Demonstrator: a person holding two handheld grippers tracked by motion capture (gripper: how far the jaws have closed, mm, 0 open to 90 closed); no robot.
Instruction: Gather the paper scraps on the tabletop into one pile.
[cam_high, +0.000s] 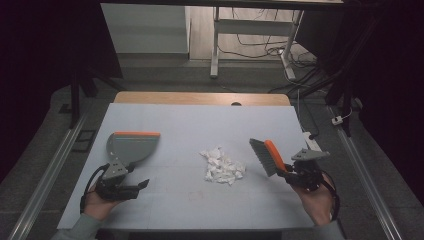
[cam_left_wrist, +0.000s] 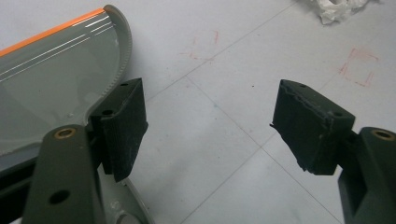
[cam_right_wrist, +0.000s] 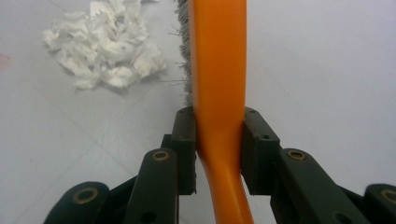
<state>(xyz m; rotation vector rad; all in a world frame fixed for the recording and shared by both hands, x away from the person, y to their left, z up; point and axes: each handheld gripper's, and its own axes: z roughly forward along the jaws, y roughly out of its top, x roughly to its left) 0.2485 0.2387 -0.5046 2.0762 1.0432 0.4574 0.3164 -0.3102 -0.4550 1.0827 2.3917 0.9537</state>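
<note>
Right now, by parts:
Right hand-held gripper (cam_high: 289, 173): at the near right of the tabletop; its jaws are clamped on the orange handle of the hand brush, one pad on each side, as the right gripper view shows.
Hand brush (cam_high: 266, 155): held above the tabletop, slanting up and to the left from the jaws; orange back on the right, grey bristles turned left toward the paper. In the right gripper view the handle (cam_right_wrist: 218, 93) runs straight away from the camera, bristles along its left edge.
Paper scraps (cam_high: 222, 166): a loose heap of torn white pieces near the middle of the tabletop, left of the brush head and apart from it. In the right gripper view the heap (cam_right_wrist: 108, 45) lies far left of the bristles.
Left hand-held gripper (cam_high: 142, 184): at the near left, lying low and pointing right; its jaws stand wide apart with nothing between them, bare tabletop showing in the gap in the left gripper view.
Dustpan (cam_high: 131, 146): grey with an orange front lip, flat on the tabletop at the left, just beyond the left hand-held gripper. In the left gripper view its curved rim (cam_left_wrist: 122, 56) sits beside the left jaw; contact cannot be told.
Tabletop (cam_high: 200, 125): pale sheet with faint red marks.
</note>
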